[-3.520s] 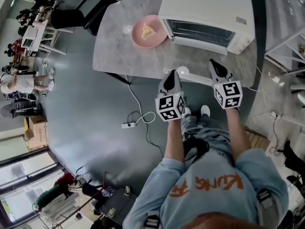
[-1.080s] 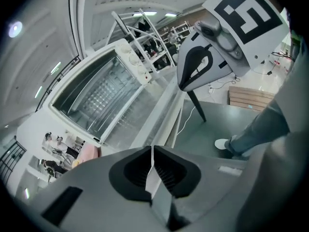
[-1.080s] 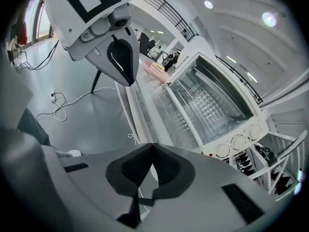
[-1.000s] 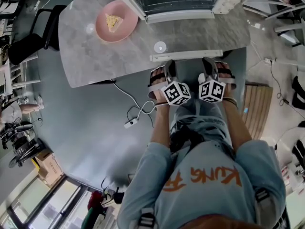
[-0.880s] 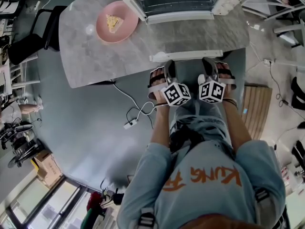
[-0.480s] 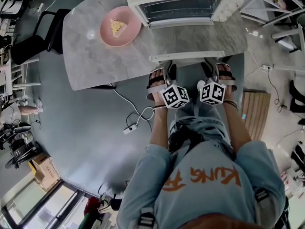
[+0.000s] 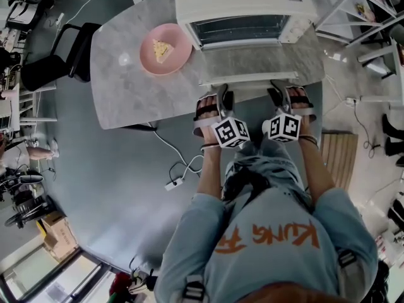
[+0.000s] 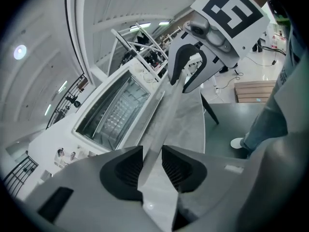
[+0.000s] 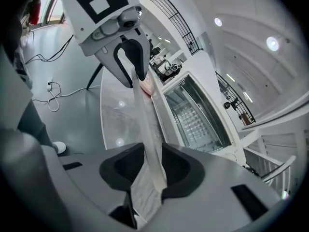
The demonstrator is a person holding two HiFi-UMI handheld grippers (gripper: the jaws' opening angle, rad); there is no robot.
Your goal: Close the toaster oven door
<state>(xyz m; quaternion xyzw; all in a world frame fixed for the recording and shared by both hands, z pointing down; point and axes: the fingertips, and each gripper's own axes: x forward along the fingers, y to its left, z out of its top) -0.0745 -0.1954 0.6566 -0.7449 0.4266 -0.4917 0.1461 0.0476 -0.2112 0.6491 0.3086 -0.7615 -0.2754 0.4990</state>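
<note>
An open-plan office or lab workspace: grey floor (image 7: pixel 107 188) with a trailing power strip (image 7: pixel 171 184), a black chair (image 7: pixel 53 68), crowded desks (image 7: pixel 19 14) far left, metal shelving (image 7: pixel 363 14) at right.

Head cam: above person, facing steeply down, far off; oven (image 7: pixel 243 5) at 12 o'clock, table (image 7: pixel 120 93) at 11. Cam on L gripper (image 7: pixel 223 98): close behind jaws, looks along door handle (image 8: pixel 161 115); oven at 10, R gripper (image 8: pixel 179 85) at 1. R gripper cam: likewise, oven at 2. All share oven, handle, table.
</note>
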